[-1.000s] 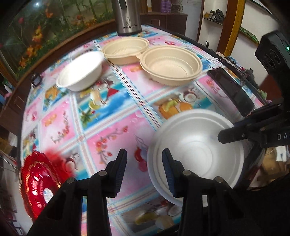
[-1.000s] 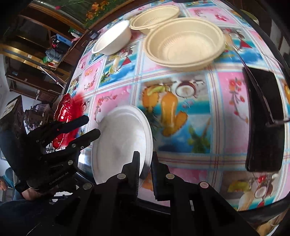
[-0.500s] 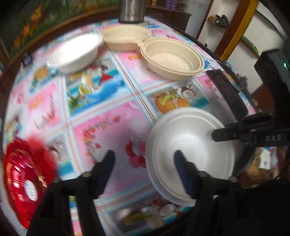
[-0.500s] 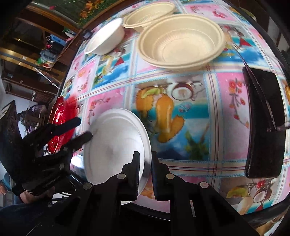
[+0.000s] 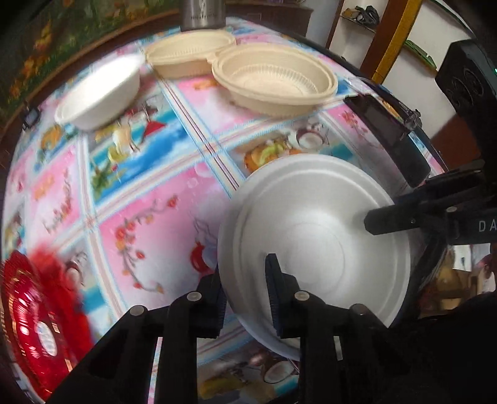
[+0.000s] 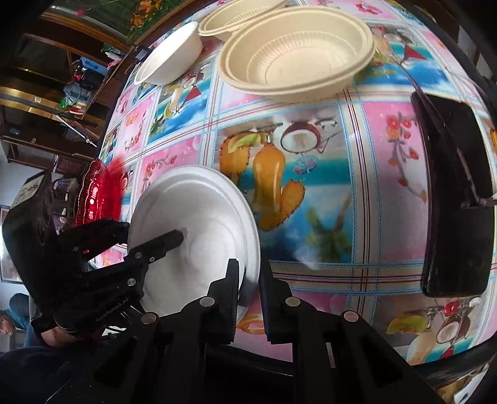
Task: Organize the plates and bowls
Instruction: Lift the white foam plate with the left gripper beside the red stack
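Plate grip, both sides: white round foam plate [image 5: 313,236] sits at the near table edge, pinched by both grippers. Left gripper [image 5: 245,286] jaws have just been closing and now clamp the plate's near-left rim, one finger under the rim, the other on top of the plate face; narrow gap filled by the rim. Right gripper [image 6: 248,279] jaws nearly together on the opposite rim, rim edge caught between the pads; in the left wrist view its black finger lies across the plate's right side.

Beyond the left jaws: flowered pink-and-blue plastic tablecloth [image 5: 149,186]. Far ahead, white foam bowl [image 5: 99,93], tilted, blurred. Right of it two beige ribbed plastic bowls, far one [image 5: 189,59] touching near one [image 5: 273,80] at the rims. Grey metal cylinder [image 5: 202,12] behind them, top cut off. Left of the left jaws, near the table edge, red scalloped plastic plate [image 5: 31,323], blurred; apart from the white plate.

Right of the right jaws: black flat rectangular device [image 6: 456,202] lying on the cloth, well apart from the plate. Person's hand only partly visible behind the left gripper in the right wrist view.
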Motion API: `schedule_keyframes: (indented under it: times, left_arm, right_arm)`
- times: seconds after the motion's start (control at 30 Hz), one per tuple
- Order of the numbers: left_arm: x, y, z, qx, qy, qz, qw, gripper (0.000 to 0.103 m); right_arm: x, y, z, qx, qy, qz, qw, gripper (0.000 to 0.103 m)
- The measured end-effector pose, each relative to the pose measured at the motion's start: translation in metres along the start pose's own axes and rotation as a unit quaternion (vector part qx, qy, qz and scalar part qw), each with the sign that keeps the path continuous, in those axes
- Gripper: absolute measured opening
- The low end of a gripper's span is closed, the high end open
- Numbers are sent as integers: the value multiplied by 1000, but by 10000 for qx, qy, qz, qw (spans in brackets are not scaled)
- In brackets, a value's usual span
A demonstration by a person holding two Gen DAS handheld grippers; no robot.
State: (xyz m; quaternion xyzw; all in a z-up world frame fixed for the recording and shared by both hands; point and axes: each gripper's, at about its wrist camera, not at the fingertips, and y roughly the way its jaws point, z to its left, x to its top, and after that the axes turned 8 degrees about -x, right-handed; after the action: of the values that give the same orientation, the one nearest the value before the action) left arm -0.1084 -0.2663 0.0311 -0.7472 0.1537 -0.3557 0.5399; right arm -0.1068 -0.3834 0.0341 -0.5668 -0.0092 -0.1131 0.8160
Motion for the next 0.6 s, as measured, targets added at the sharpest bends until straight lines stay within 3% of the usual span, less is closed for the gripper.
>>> schedule_keyframes:
  times: [0.23, 0.6]
  left_arm:
    - [11, -27, 3, 542, 189, -408, 9975, 22]
    - [8, -60, 29, 991, -146, -816, 9916, 22]
  right_arm:
    - [13, -12, 12, 54, -156, -214, 9996, 14]
    - [41, -26, 52, 183, -552, -448, 9973, 14]
